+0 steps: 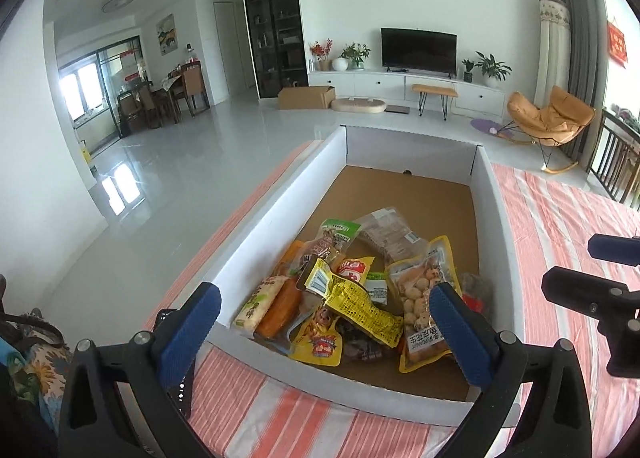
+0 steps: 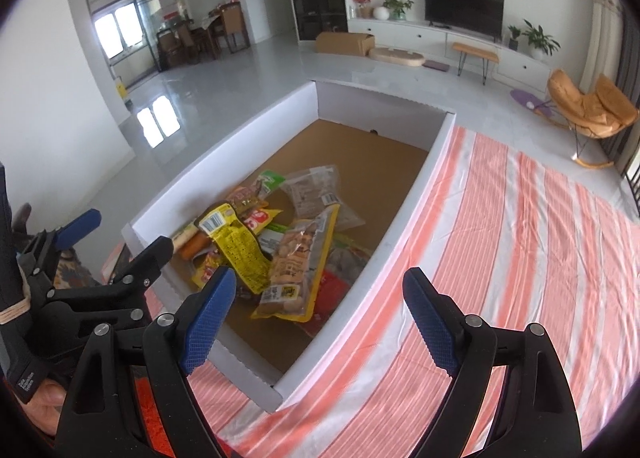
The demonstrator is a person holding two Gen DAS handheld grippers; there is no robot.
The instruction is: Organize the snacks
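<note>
A white-walled cardboard box [image 1: 248, 246] with a brown floor holds a heap of snack packets. A yellow packet [image 1: 356, 304] lies on top, beside a clear bag of round snacks [image 1: 422, 294] and an orange sausage [image 1: 280, 310]. The box [image 2: 400, 226] and the yellow packet [image 2: 240, 250] also show in the right wrist view. My left gripper [image 1: 326, 302] is open and empty, above the near end of the box over the heap. My right gripper [image 2: 320, 290] is open and empty, over the box's near right wall. The left gripper [image 2: 124, 232] appears at the left in the right wrist view.
The box stands on a cloth with orange and white stripes [image 2: 520, 258]. Beyond it lies a glossy white floor [image 1: 168, 186], with a TV unit [image 1: 416, 86], an orange rocking chair [image 1: 552, 118] and a cardboard carton [image 1: 306, 97] far off.
</note>
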